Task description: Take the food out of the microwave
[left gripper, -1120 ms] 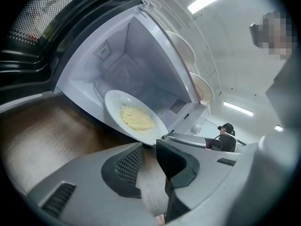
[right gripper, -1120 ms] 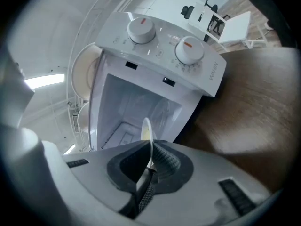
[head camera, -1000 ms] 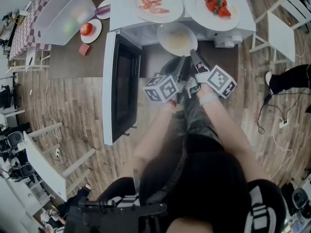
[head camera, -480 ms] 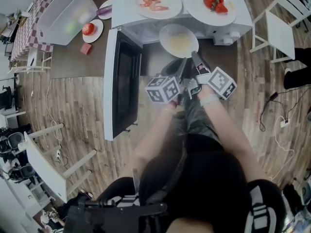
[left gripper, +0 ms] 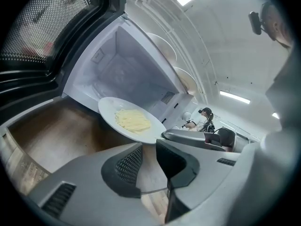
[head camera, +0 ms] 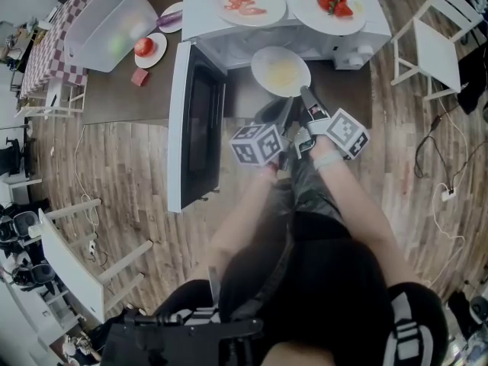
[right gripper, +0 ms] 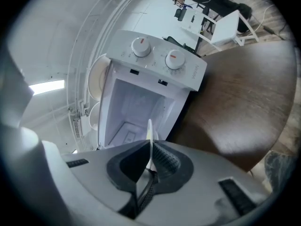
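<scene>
Right tongs (right gripper: 149,155) pinching plate (head camera: 261,62) rim | left tongs (left gripper: 148,161) spread, empty | microwave (head camera: 200,12) open

Walled on the left by the open door (head camera: 197,128), standing out from the microwave (head camera: 200,6) past the desk (head camera: 347,90) edge and over the floor. Blocked straight ahead by the plate (head camera: 280,71) hanging before the cavity (left gripper: 122,74) mouth, pinched in the right gripper (head camera: 304,94). Narrowed further by the left gripper (head camera: 284,110) just beside it, fingers apart on nothing. Open over bare desk to the right. Taken up on the microwave top by two plates (head camera: 254,1). Cluttered far left by a tub (head camera: 107,21) and tomato dish (head camera: 143,48).
</scene>
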A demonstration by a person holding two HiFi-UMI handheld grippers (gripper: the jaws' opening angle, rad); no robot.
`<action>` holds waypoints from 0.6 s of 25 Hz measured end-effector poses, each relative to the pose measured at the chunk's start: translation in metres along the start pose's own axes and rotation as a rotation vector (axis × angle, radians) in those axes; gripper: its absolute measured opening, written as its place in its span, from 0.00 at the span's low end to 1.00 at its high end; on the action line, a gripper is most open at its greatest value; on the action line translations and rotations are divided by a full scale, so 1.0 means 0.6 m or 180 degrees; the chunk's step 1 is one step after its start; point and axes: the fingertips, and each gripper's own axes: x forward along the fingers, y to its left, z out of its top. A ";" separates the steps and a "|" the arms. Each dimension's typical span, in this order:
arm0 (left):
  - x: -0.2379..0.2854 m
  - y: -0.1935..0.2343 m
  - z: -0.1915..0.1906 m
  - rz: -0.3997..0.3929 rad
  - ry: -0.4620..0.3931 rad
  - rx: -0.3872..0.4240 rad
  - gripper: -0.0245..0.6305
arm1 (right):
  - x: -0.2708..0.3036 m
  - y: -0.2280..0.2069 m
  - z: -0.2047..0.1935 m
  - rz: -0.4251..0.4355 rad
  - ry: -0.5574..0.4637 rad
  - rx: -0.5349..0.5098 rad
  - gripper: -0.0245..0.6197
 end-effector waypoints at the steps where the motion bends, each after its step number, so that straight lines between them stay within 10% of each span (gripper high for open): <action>1: -0.002 -0.001 -0.002 0.0001 0.0009 0.0012 0.19 | -0.002 0.000 -0.001 0.0001 -0.0004 0.0003 0.06; 15: -0.008 0.017 -0.012 0.0093 0.0150 0.0164 0.14 | 0.002 -0.009 -0.014 0.0002 -0.0006 0.0145 0.06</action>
